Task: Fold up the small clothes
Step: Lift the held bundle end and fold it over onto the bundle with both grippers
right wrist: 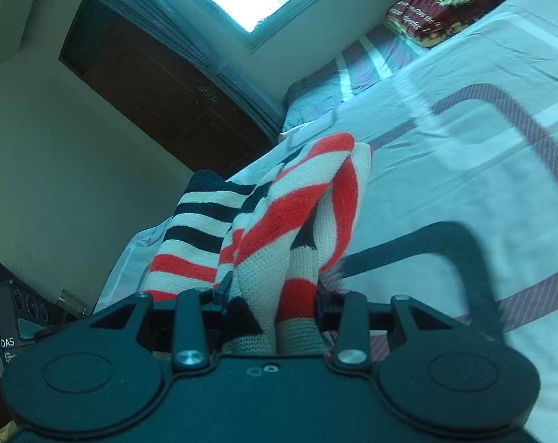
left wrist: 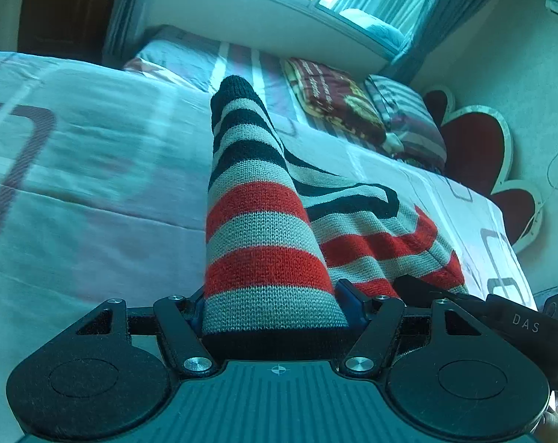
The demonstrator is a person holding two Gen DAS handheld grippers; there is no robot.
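Note:
A small knit sweater [left wrist: 264, 229] with red, cream and black stripes hangs above the bed between both grippers. In the left wrist view my left gripper [left wrist: 275, 295] is shut on a thick striped roll of it, a black-tipped sleeve stretching forward; the fabric hides the fingertips. The rest of the sweater runs right toward the right gripper's black body [left wrist: 519, 321]. In the right wrist view my right gripper [right wrist: 275, 295] is shut on a bunched fold of the sweater [right wrist: 297, 199], which fills the gap between the jaws. The left gripper's body [right wrist: 13, 325] shows at the left edge.
The bed sheet [left wrist: 94, 184] is pale with dark rounded-square outlines. A dark red folded blanket [left wrist: 334, 103] and a striped pillow [left wrist: 404, 118] lie at the far end by a heart-shaped headboard [left wrist: 478, 151]. A brown door [right wrist: 161, 88] stands beyond the bed's edge.

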